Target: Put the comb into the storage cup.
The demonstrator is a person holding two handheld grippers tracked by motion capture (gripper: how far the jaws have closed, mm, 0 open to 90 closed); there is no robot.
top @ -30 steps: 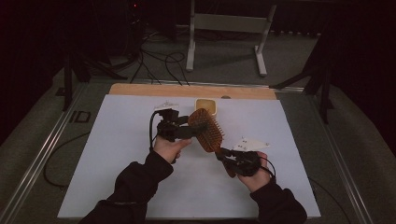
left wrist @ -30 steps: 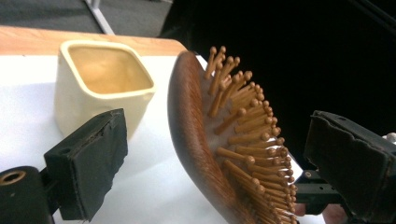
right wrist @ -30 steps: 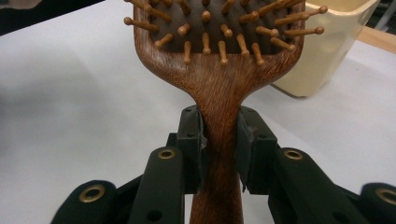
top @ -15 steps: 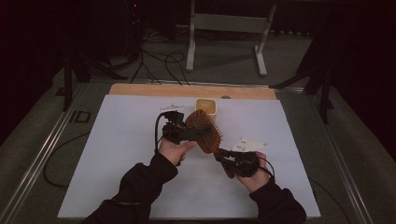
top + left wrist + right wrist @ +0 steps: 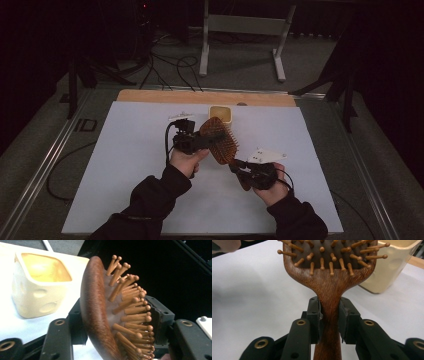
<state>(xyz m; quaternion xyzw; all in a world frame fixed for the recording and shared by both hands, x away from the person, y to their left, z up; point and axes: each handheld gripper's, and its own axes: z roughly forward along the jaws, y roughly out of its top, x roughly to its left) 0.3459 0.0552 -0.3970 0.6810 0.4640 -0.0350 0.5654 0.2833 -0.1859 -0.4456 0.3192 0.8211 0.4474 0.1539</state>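
Between both grippers: wooden paddle hairbrush (image 5: pixel 220 140) | right gripper (image 5: pixel 329 315) clamps handle | left gripper (image 5: pixel 117 322), jaws just closing, pinches head | risk: bristles yield, head slips, hitting cream holder (image 5: pixel 37 285).

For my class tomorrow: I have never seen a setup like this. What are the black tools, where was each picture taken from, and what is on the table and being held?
A person sits at a table covered with a white sheet and holds a hand-held two-jaw gripper in each hand. The high view looks down from above the person's side. The other two pictures come from small cameras riding on the grippers, looking along their black jaws.

The right gripper clamps the handle of a wooden hairbrush. The left gripper has just been closing its jaws around the brush head, one on the smooth back, one at the bristle tips. Behind the brush a cream square cup with dimpled sides stands on the table.
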